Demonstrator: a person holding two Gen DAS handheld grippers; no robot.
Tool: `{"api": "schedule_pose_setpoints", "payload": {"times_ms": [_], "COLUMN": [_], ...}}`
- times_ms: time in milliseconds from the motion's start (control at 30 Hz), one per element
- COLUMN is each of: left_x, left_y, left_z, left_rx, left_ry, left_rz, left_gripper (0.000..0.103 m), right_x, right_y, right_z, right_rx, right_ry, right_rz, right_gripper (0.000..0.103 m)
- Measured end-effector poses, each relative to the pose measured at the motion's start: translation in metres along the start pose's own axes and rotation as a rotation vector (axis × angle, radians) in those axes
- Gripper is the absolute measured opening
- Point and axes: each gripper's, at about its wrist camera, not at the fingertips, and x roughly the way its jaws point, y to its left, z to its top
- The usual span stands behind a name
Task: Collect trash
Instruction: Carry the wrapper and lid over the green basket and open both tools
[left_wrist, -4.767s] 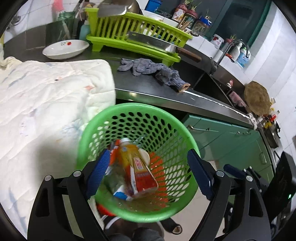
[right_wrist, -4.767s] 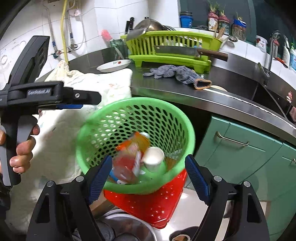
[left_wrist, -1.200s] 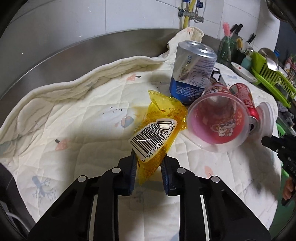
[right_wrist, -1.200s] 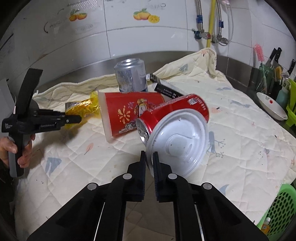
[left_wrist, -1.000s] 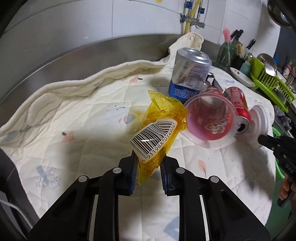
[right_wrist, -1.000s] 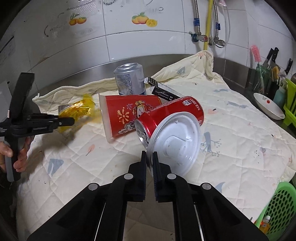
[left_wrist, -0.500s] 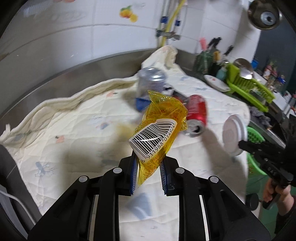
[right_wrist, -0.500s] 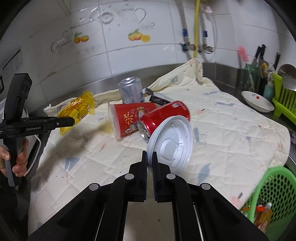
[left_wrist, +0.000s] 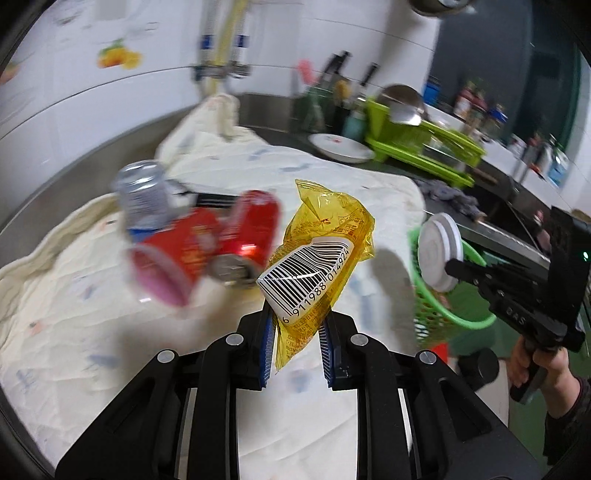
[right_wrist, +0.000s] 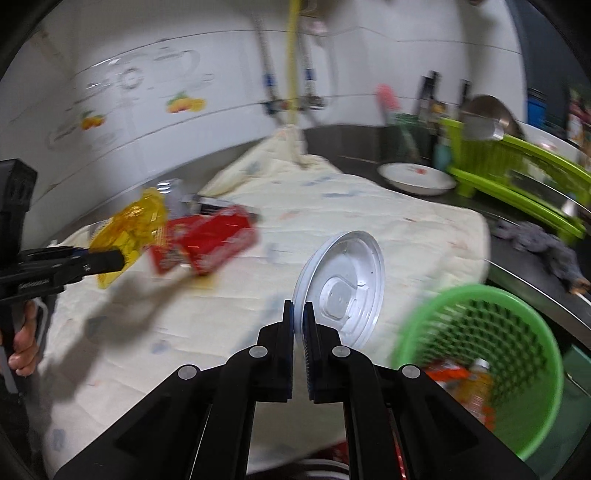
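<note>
Right, L gripper (left_wrist: 295, 332) up close, blue pads nipping the lower end of a yellow wrapper (left_wrist: 321, 258), barcode facing cam, the bag's bottom tail tucked between the fingers and hard to trace. R gripper (right_wrist: 299, 325) pressed tight on the rim of a white plastic lid (right_wrist: 341, 291), lid edge-on at the pinch, dished face turned to cam. Both pieces held in the air above the cream quilted cloth (right_wrist: 369, 206). Green basket (right_wrist: 476, 350) sits low right in R view beside the cloth's edge, rim smeared by blur, some orange and red trash inside but can't tell what exactly. Further back on the cloth: red cup (left_wrist: 177, 258) on its side, red can (left_wrist: 255, 229) touching it, silver-blue can (left_wrist: 142, 199) upright behind, all blurred, labels unreadable. Far end: white dish (right_wrist: 415, 179), lime dish rack (right_wrist: 517, 173) cut off at frame edge.
</note>
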Motion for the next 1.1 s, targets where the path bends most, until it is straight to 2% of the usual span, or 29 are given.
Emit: {"api": "schedule_pose_setpoints", "payload": {"times_ms": [200, 300, 500, 700, 800, 867, 933, 1100], "left_x": [0.035, 0.050, 0.075, 0.101, 0.118, 0.130, 0.141, 0.168], "left_y": [-0.056, -0.080, -0.121, -0.158, -0.176, -0.187, -0.199, -0.222], "left_z": [0.013, 0.019, 0.028, 0.032, 0.031, 0.031, 0.030, 0.026], "left_rx": [0.075, 0.106, 0.153, 0.192, 0.206, 0.222, 0.235, 0.241], "left_ry": [0.032, 0.051, 0.086, 0.131, 0.161, 0.176, 0.198, 0.250], "left_rz": [-0.091, -0.122, -0.173, -0.210, -0.229, -0.237, -0.243, -0.261], "left_gripper": [0.021, 0.021, 0.021, 0.021, 0.021, 0.021, 0.021, 0.024], "right_x": [-0.008, -0.011, -0.017, -0.029, -0.035, -0.042, -0.050, -0.063], "right_y": [-0.063, -0.091, -0.130, -0.140, -0.141, -0.143, -0.145, -0.150], "right_z": [-0.017, -0.025, -0.038, -0.043, -0.046, -0.049, -0.052, -0.058], "right_rx": [0.073, 0.115, 0.203, 0.216, 0.205, 0.202, 0.197, 0.201], "right_ry": [0.045, 0.066, 0.086, 0.071, 0.066, 0.055, 0.042, 0.028], "right_rz": [-0.128, -0.164, -0.170, -0.199, -0.218, -0.231, -0.248, -0.270], "right_gripper": [0.005, 0.006, 0.007, 0.008, 0.015, 0.033, 0.041, 0.043]}}
